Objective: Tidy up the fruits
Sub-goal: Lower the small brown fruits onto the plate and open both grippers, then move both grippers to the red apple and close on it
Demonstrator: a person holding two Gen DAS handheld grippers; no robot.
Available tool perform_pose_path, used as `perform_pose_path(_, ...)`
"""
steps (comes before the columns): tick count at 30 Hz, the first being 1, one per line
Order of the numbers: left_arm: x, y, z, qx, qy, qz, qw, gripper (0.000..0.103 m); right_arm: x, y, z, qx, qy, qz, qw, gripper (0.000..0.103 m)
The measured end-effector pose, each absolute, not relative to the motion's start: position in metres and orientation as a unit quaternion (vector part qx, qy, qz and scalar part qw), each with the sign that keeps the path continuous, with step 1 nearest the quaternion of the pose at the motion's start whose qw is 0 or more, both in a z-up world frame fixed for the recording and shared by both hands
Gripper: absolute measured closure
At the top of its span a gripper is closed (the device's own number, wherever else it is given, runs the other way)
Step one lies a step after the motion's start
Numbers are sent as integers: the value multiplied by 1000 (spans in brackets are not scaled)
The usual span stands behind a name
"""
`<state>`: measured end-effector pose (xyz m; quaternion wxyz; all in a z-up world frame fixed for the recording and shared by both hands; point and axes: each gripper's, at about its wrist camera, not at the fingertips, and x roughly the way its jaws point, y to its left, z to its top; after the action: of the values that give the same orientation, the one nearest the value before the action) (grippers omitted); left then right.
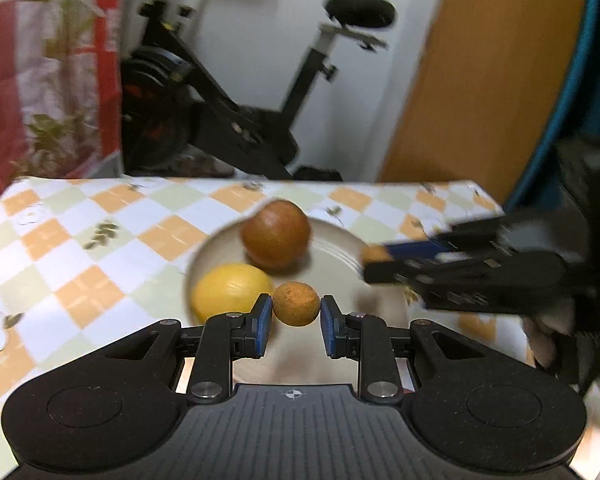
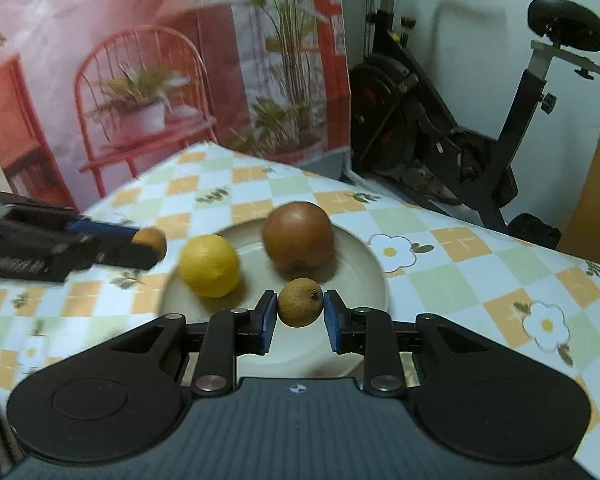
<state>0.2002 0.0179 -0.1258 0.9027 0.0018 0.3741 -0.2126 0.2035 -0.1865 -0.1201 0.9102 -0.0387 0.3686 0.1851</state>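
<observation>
Beige ceramic, the plate [image 1: 332, 248] in the left wrist view carries a large brown round fruit [image 1: 276, 236] at its far side and a yellow lemon [image 1: 230, 290] nearer and to the left, the lemon's long axis lying roughly left to right; the left gripper [image 1: 296, 306] has its blue pads pressed against both sides of a small speckled orange-brown fruit [image 1: 296, 304], held just beside the lemon and above the plate; the right gripper [image 1: 374, 258] juts in blurred from the right over the plate's edge, a small fruit at its tip, and a black exercise bike [image 1: 228, 92] stands beyond the checked tablecloth [image 1: 80, 240]; in the right wrist view the right gripper [image 2: 300, 312] is closed onto a small fuzzy brown fruit [image 2: 300, 302] with its stem end turned up and to the right, over the plate's [image 2: 374, 276] near part in front of the brown round fruit [image 2: 298, 238] and lemon [image 2: 210, 266], while the left gripper [image 2: 152, 244] reaches in from the left with its fruit [image 2: 151, 240] at the tip
</observation>
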Motion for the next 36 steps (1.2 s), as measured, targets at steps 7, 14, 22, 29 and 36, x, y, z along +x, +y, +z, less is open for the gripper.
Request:
perform_pose_path(7,212,2,-153,37,416,-220,881,75,233,-183,-148,-48,405,180,895,75)
perform_pose_path(14,216,13,-158,33,436,-209,875,75,240,-186,-156,-56,411,169,894,75)
perform_pose_path(22,215,15,-155,42,448,-194,872,75,236,-194,-149,-41,401,161,901,72)
perform_pose_path(29,206,26,-143,42,447,-179,875,71,215,-199,-130,-36,386,172,906,66)
perform_pose_path(36,196,37,-123,14,439,-179,880,63,180,-196,-107,-28,373,199,906,51)
